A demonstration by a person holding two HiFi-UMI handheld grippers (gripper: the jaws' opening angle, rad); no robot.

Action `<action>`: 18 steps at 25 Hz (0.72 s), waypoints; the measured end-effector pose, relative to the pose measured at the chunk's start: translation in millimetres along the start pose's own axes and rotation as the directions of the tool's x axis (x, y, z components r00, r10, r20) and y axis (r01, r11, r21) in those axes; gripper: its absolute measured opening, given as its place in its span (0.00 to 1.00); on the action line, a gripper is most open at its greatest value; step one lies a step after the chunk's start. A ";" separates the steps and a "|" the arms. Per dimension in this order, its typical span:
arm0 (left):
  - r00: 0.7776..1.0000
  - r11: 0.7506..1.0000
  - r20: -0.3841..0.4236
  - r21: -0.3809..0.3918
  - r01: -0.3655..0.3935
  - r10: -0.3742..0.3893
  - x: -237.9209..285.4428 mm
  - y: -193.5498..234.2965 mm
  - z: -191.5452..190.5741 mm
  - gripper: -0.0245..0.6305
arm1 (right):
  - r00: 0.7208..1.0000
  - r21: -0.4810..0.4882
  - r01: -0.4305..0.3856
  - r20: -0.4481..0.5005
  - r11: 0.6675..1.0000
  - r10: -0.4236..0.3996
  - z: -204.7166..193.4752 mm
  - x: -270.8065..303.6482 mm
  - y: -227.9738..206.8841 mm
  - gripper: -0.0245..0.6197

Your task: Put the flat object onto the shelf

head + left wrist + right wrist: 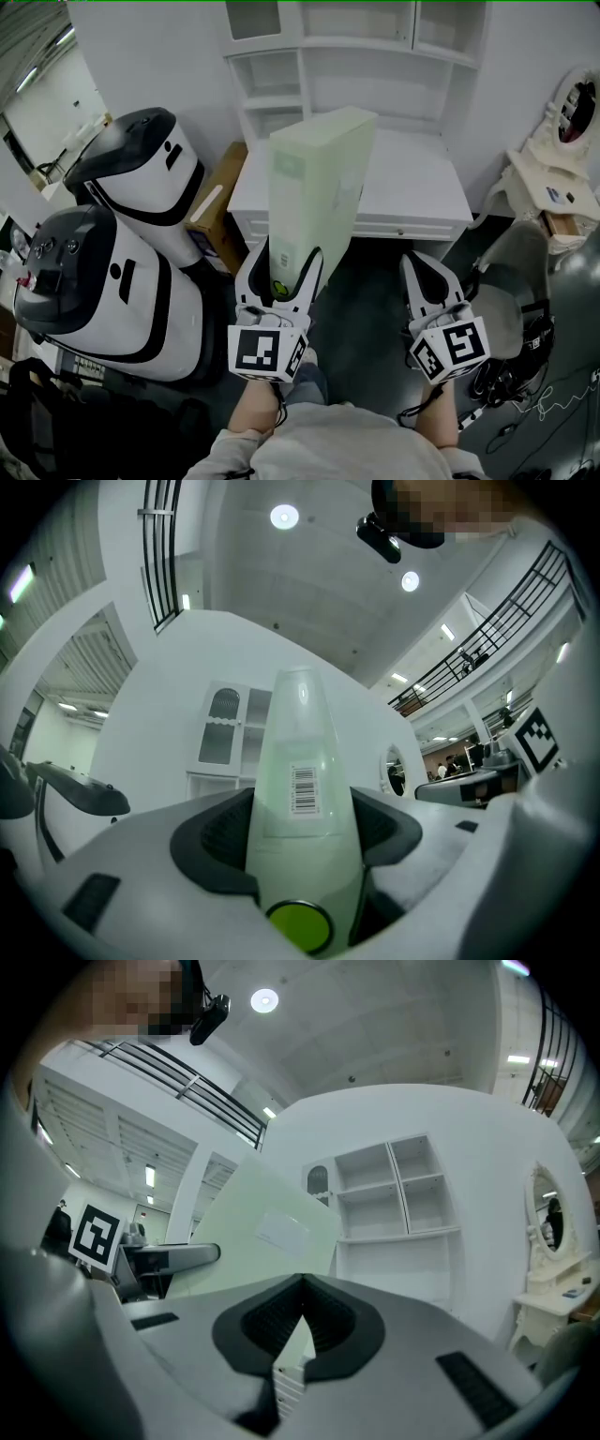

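White shelving (356, 47) rises from the back edge of a white desk (412, 187). The left gripper (284, 267) is clamped on the lower end of an upright pale green file box (319, 169), in the air at the desk's front edge. The right gripper (419, 267) is empty, its fingers together. This looks like the carry; next the box likely needs raising into a shelf opening.

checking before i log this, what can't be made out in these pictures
- Head view: the lower end of the green box is hidden inside the left gripper.
- Head view: the top of the shelf unit is cut off by the upper edge.
- Left gripper view: print on the barcode label is too small to read.
- Right gripper view: the green box hides the shelf unit's lower left.
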State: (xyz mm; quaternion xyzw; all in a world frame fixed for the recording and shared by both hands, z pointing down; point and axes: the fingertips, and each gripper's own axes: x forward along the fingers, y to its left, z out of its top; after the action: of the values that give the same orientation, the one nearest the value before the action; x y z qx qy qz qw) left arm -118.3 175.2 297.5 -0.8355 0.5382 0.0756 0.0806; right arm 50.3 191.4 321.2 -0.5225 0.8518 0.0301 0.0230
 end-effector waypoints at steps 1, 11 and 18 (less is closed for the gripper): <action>1.000 1.000 0.001 -0.001 0.008 -0.008 8.7 4.5 -1.8 0.49 | 1.000 -0.004 0.005 0.000 1.000 -0.005 0.2 8.6 -2.9 0.05; 0.996 0.996 0.005 -0.017 0.088 -0.088 101.2 64.9 -21.5 0.49 | 0.997 -0.009 0.072 0.002 0.997 -0.072 0.6 108.5 -27.9 0.05; 0.990 0.990 0.008 -0.018 0.141 -0.141 151.7 107.9 -31.9 0.49 | 0.992 -0.005 0.123 0.009 0.992 -0.123 -2.2 168.5 -35.3 0.05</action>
State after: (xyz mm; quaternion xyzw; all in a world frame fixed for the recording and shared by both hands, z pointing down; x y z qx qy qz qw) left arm -153.3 -10.3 290.5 -0.8719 0.4769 0.0772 0.0798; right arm 5.4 25.5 310.6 -0.5738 0.8179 0.0333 0.0268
